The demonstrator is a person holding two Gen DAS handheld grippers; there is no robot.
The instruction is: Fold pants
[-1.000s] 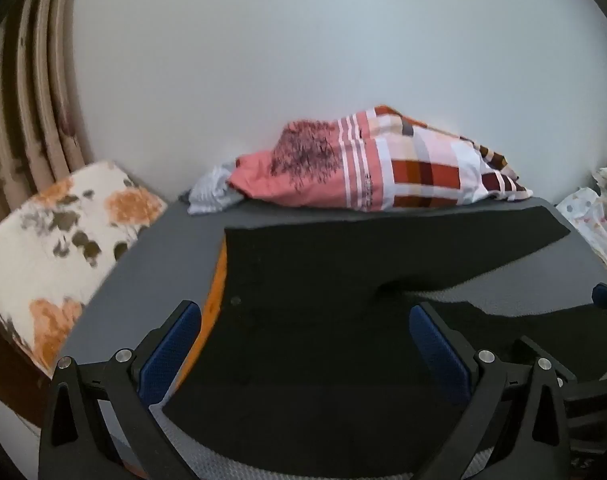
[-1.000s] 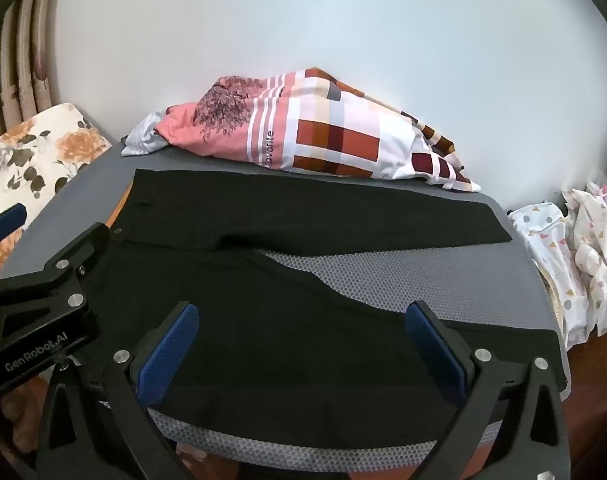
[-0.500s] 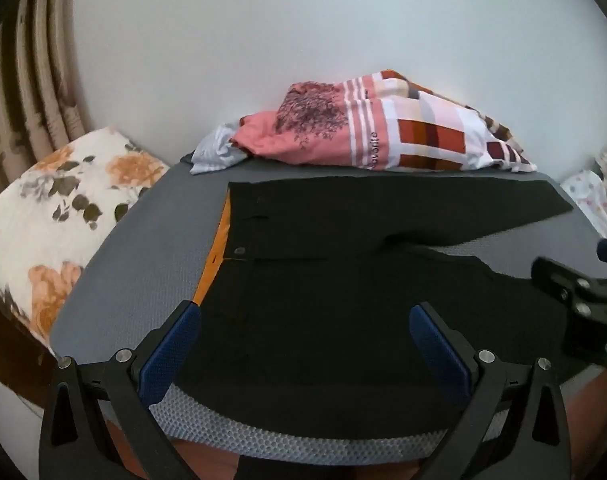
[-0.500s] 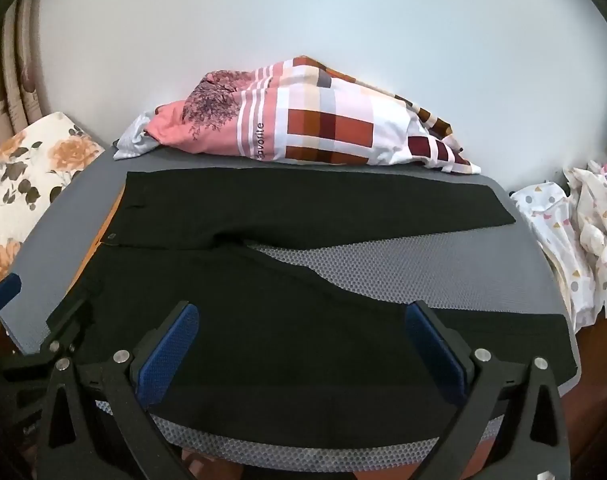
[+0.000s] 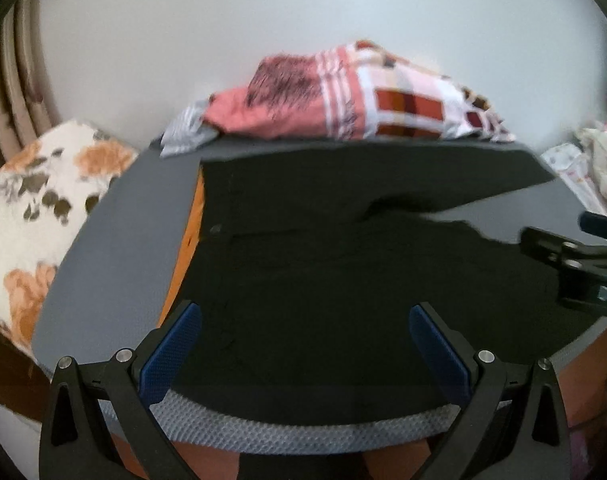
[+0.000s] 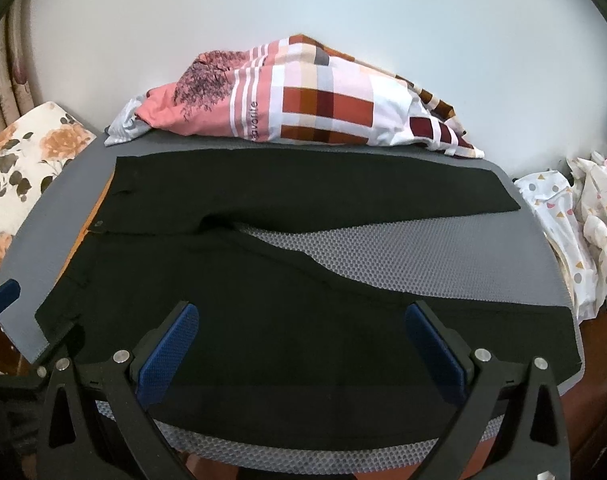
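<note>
A grey mat (image 6: 443,264) against a white wall is carrying black pants (image 6: 263,300) lying lengthwise, waistband left, legs right, while the left gripper (image 5: 305,344) and right gripper (image 6: 303,340) are hovering with fingers apart.

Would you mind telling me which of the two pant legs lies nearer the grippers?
The near leg, running under both open grippers along the mat's front edge; the far leg lies beside the patterned bedding.

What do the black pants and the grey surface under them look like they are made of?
The black pants look like a matte woven fabric: no sheen, lying flat and limp with soft creases at the crotch; the exact fibre is unclear. The grey mat looks like foam or rubbery mesh, judging by its honeycomb-textured, dull surface.
</note>
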